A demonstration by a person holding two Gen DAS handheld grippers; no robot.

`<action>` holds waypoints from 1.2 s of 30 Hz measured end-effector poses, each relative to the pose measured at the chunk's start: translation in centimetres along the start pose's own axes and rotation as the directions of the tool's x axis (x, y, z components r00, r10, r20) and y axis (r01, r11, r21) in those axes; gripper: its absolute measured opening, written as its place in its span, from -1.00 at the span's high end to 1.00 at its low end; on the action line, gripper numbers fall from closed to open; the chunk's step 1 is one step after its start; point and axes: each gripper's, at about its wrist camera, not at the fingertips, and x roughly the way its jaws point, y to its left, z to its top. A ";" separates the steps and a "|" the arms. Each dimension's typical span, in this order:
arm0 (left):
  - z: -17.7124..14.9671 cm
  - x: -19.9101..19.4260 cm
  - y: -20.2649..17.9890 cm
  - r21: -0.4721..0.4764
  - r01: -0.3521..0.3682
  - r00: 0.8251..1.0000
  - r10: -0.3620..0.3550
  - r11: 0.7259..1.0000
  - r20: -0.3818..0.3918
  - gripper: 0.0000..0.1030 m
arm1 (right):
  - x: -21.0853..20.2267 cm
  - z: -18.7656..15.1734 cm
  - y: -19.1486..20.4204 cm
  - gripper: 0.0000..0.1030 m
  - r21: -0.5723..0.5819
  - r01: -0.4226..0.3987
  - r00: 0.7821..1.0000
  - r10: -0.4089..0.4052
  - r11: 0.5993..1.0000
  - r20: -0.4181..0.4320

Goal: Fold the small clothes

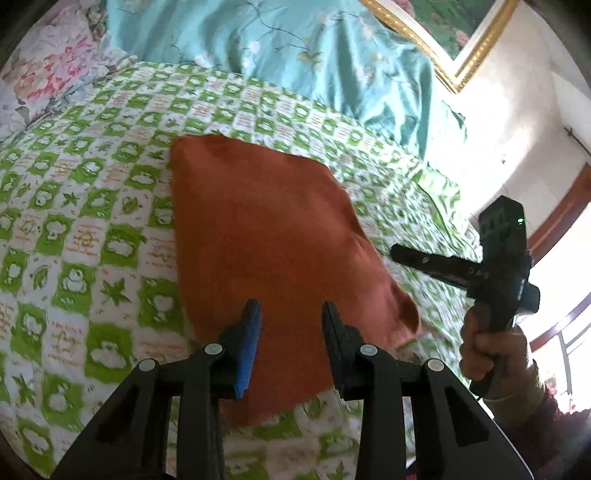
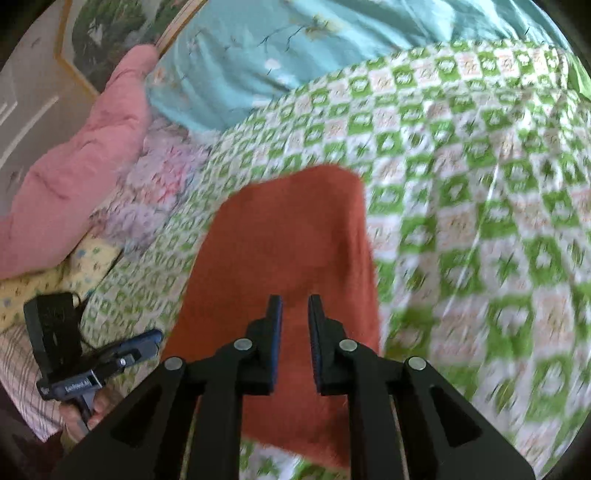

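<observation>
Green-and-white checked bedding (image 1: 92, 229) covers the bed, with a turquoise floral quilt (image 1: 295, 55) bunched at its far side, a pink padded garment (image 2: 74, 177) at one edge and a gilt-framed picture (image 1: 461, 33) on the wall. Centred on the checked bedding lies the rust-orange cloth (image 1: 266, 236), spread flat apart from one rumpled corner. Left gripper (image 1: 290, 325) and right gripper (image 2: 295, 317) each hang above the cloth's near portion, jaws parted and holding nothing.

Rust-orange cloth (image 1: 266, 236); green-and-white checked bedsheet (image 1: 92, 221); turquoise floral quilt (image 1: 295, 48); pink blanket (image 2: 74, 173).
</observation>
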 end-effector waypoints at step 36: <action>-4.8 -0.2 0.2 0.016 -0.126 0.989 0.127 0.992 -0.074 0.09 | -2.7 -7.8 0.2 0.42 -0.038 0.136 0.989 -0.138 0.990 -0.054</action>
